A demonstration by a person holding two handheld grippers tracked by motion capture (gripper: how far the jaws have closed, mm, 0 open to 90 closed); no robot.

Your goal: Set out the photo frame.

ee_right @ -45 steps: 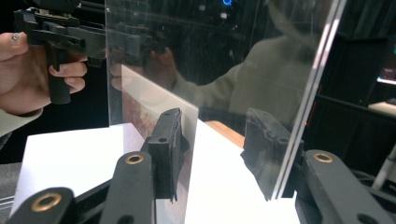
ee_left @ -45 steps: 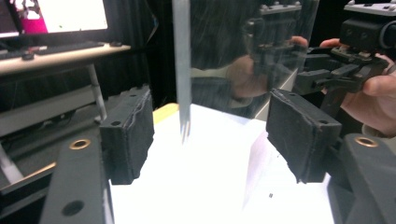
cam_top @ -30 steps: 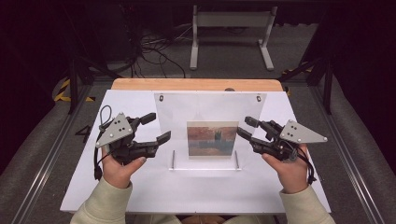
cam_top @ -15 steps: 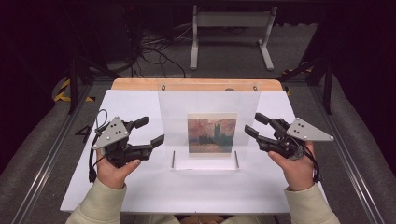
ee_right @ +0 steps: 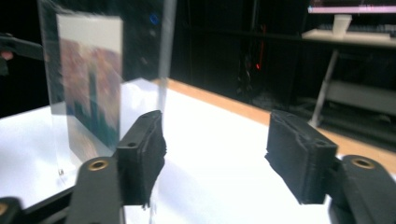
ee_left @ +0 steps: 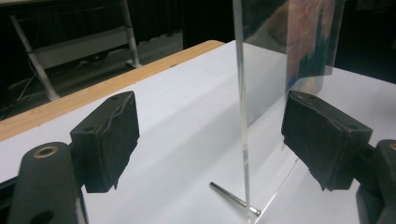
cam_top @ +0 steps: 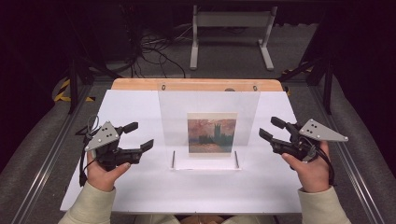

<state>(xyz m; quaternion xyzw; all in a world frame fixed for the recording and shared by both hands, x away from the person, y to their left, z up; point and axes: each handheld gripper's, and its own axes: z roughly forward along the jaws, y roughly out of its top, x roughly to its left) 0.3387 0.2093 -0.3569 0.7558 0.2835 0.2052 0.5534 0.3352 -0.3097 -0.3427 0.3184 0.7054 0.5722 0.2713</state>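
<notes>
At table level, the left gripper [cam_top: 139, 136] points inward from the person's left hand [cam_top: 103, 169], jaws apart and just been opening, nothing pressed between them. Opposite, the right gripper [cam_top: 272, 129] mirrors it, jaws likewise just been opening and unloaded. Between them stands the clear acrylic stand [cam_top: 208, 105], upright on the white table [cam_top: 140, 191]; its picture [cam_top: 211, 134] seems to be a landscape print.
</notes>
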